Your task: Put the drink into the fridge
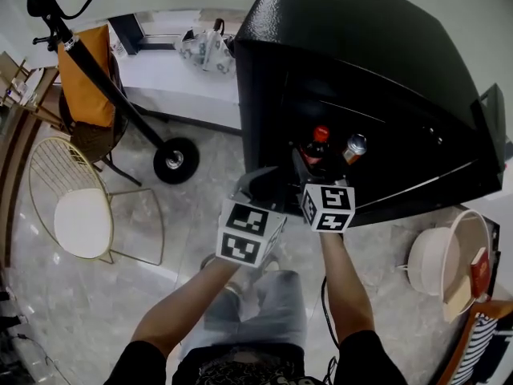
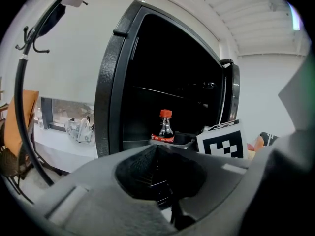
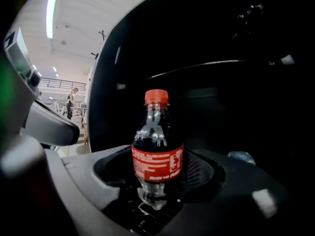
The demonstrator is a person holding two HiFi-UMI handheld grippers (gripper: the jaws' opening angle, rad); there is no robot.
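A cola bottle with a red cap and red label stands upright between the jaws of my right gripper, which is shut on it at the mouth of the open black fridge. In the right gripper view the bottle fills the middle, held low on its body by the right gripper, with the dark fridge shelves behind. My left gripper hangs just left of it, shut and empty. From the left gripper I see the bottle ahead against the fridge.
A silver-topped can sits inside the fridge right of the bottle. The fridge door stands open at right. A coat stand base and a gold wire chair are on the floor at left. A white counter runs behind.
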